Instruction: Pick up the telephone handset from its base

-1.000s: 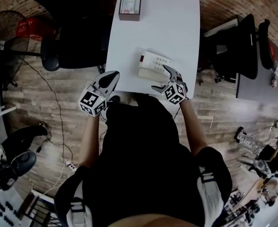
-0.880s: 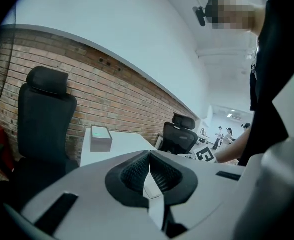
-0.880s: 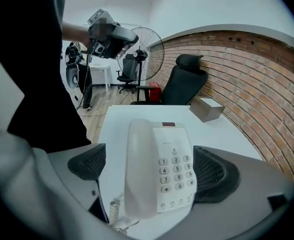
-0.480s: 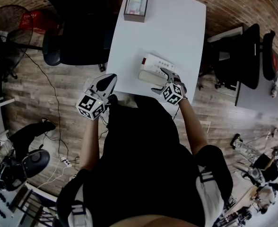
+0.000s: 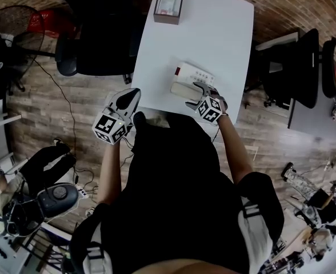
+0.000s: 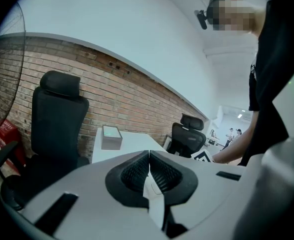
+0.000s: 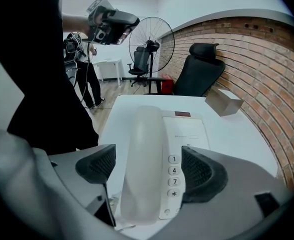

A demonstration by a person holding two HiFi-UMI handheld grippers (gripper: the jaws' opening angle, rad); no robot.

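While the handset (image 7: 142, 154) lies in the cradle of its base (image 7: 193, 131), on the near part of the white table (image 5: 214, 27), we judge that the task is only at its beginning: the reach looks done, but the grip and the lift are both left. Our right gripper (image 7: 148, 168) stands over the near end of the handset with its jaws apart. They have just been closing and the handset is between them, yet neither pad presses on it. One pad is just beside the handset's left flank, the other hangs over the number keys. Our left gripper (image 6: 149, 169), jaws together and empty, hovers near the table's corner, well apart from the telephone.
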